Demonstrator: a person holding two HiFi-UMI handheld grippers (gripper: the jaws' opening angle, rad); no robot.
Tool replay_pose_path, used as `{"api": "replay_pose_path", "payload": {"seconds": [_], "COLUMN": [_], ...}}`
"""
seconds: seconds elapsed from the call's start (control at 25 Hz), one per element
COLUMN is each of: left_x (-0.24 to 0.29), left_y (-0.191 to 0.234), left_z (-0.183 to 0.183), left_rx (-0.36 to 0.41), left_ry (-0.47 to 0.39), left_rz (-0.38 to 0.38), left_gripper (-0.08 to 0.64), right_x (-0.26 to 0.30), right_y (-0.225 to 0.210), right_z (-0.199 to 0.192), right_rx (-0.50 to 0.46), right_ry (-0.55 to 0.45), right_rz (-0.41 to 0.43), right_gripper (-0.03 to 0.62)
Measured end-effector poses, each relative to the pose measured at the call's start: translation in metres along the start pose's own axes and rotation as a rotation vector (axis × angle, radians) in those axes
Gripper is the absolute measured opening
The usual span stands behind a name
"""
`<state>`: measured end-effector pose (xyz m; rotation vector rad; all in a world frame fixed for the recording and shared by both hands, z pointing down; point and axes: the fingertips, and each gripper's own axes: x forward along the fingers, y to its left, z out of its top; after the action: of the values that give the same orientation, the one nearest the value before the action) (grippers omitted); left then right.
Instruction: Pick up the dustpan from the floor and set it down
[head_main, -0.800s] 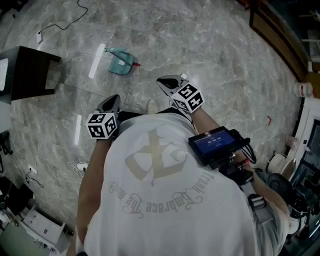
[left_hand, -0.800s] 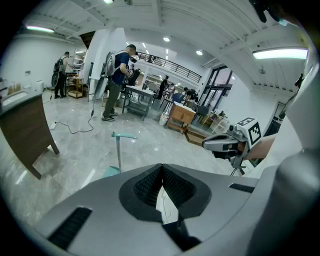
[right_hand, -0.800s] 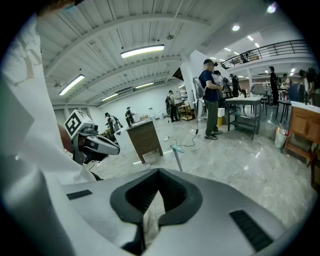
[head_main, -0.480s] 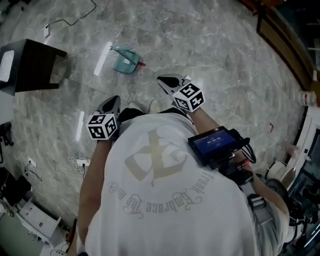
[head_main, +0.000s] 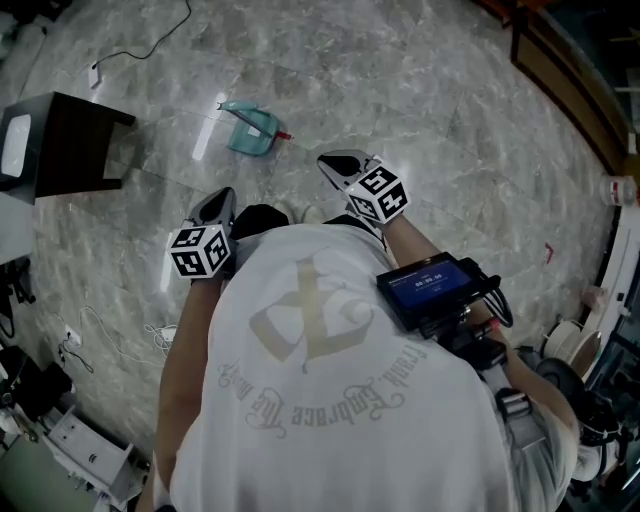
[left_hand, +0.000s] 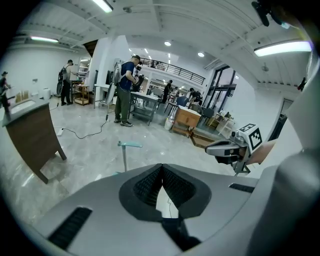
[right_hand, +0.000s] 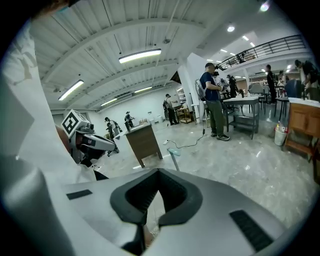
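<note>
The teal dustpan (head_main: 252, 130) lies on the grey marble floor ahead of me, its upright handle (left_hand: 125, 151) showing in the left gripper view and as a thin teal post (right_hand: 174, 156) in the right gripper view. My left gripper (head_main: 222, 197) is held in front of my body, short of the dustpan, its jaws (left_hand: 161, 169) shut with nothing between them. Level with it on the right, my right gripper (head_main: 331, 163) is also shut and empty (right_hand: 159, 173). Neither touches the dustpan.
A dark wooden side table (head_main: 70, 140) stands left of the dustpan. A cable with a plug (head_main: 98, 66) lies beyond it, and white cords (head_main: 150, 335) lie at the lower left. Wooden furniture (head_main: 560, 70) lines the right. People (left_hand: 125, 90) stand at distant workbenches.
The head view has shifted slightly: the dustpan and side table sit a little more to the right and lower. Both grippers keep almost the same pose, still closed.
</note>
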<state>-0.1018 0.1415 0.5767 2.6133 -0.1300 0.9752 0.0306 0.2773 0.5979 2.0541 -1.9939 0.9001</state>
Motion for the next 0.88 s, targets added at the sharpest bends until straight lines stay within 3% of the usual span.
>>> {"api": "replay_pose_path", "payload": {"seconds": [0.32, 0.52, 0.68, 0.88], "left_x": [0.021, 0.021, 0.03, 0.044], "left_y": [-0.003, 0.001, 0.037, 0.087], "left_z": [0.019, 0.011, 0.01, 0.039], "left_rx": [0.038, 0.018, -0.026, -0.072], "left_ry": [0.025, 0.038, 0.053, 0.042], "left_rz": [-0.023, -0.027, -0.024, -0.01], "left_gripper": [0.012, 0.012, 0.012, 0.012], "right_x": [-0.002, 0.002, 0.036, 0.084], "right_y": [-0.034, -0.033, -0.036, -0.049], "right_z": [0.001, -0.002, 0.006, 0.037], "right_rx": [0.063, 0.068, 0.072, 0.042], "right_ry": [-0.018, 0.001, 0.043, 0.089], "right_rz": [-0.052, -0.054, -0.045, -0.024], "right_gripper": [0.017, 0.017, 0.017, 0.017]}}
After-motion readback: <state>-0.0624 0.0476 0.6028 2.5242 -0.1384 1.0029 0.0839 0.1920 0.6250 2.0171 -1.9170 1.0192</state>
